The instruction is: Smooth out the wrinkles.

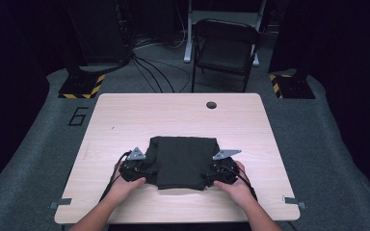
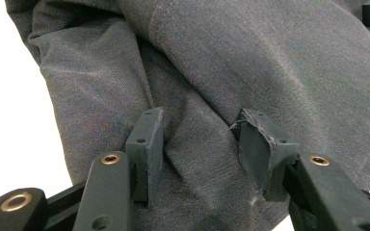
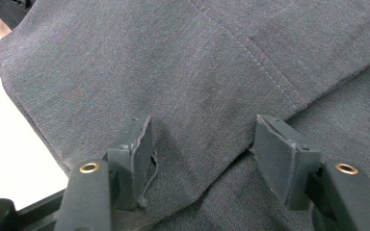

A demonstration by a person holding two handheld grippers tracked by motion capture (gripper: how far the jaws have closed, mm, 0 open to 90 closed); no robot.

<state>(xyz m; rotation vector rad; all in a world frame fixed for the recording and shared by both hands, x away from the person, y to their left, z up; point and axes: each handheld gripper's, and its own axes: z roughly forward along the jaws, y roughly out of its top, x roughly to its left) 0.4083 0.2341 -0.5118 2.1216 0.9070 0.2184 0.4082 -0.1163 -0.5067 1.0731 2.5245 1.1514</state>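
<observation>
In the left gripper (image 2: 200, 144) view the jaws stand apart with a raised fold of the dark grey garment (image 2: 231, 72) between them; the pads flank the ridge of cloth but do not appear to press on it. In the right gripper (image 3: 204, 159) view the jaws are likewise apart, straddling a layered edge of the garment (image 3: 173, 72) where one ply ends over another, with no pinch visible on either pad.

From the high view the left gripper (image 1: 134, 169) and right gripper (image 1: 224, 171) sit at the two side edges of the garment (image 1: 183, 161), which lies folded into a rough rectangle on the near middle of the bench (image 1: 173, 110), a hand behind each tool.

The step in hand looks like taking hold of both side edges for a further fold. To do it well, each gripper should probably push in low along the bench so that every ply of the edge lies between the pads before closing; on the right, the stepped edge could let the lower layer slip out. Closing both sides together, at matching points along the edges, should keep the fold square when the cloth is lifted.
</observation>
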